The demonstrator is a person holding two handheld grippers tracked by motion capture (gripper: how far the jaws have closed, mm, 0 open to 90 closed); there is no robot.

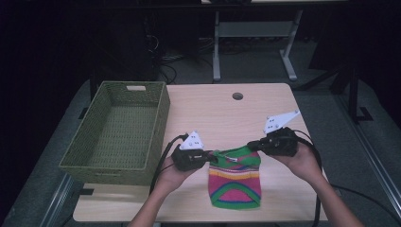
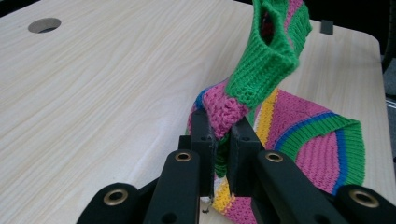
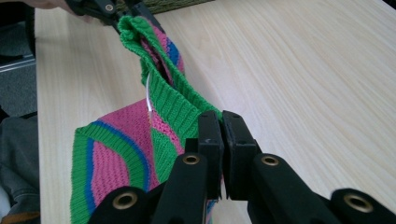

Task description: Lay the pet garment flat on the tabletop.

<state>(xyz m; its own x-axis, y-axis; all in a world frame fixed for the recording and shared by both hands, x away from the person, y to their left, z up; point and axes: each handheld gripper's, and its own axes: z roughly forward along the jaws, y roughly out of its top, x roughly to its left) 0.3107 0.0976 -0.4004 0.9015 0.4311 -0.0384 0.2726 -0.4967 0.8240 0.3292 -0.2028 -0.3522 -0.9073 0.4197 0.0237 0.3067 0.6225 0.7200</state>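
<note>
A small knitted garment (image 1: 235,179) with green, pink, yellow and blue stripes hangs by its top edge above the near middle of the table (image 1: 222,113). My left gripper (image 1: 211,156) is shut on its left top corner; in the left gripper view the pads (image 2: 204,140) pinch pink and green knit (image 2: 261,65). My right gripper (image 1: 252,144) is shut on the right top corner, and its black jaws (image 3: 222,135) clamp the green ribbed edge (image 3: 173,100). The green top band stretches between the two grippers while the lower part rests on the wood.
A green woven basket (image 1: 118,130) stands on the table's left side, empty inside. A round cable hole (image 1: 237,96) sits near the table's far edge. Behind the table stand the legs of another desk (image 1: 255,42) on a dark floor.
</note>
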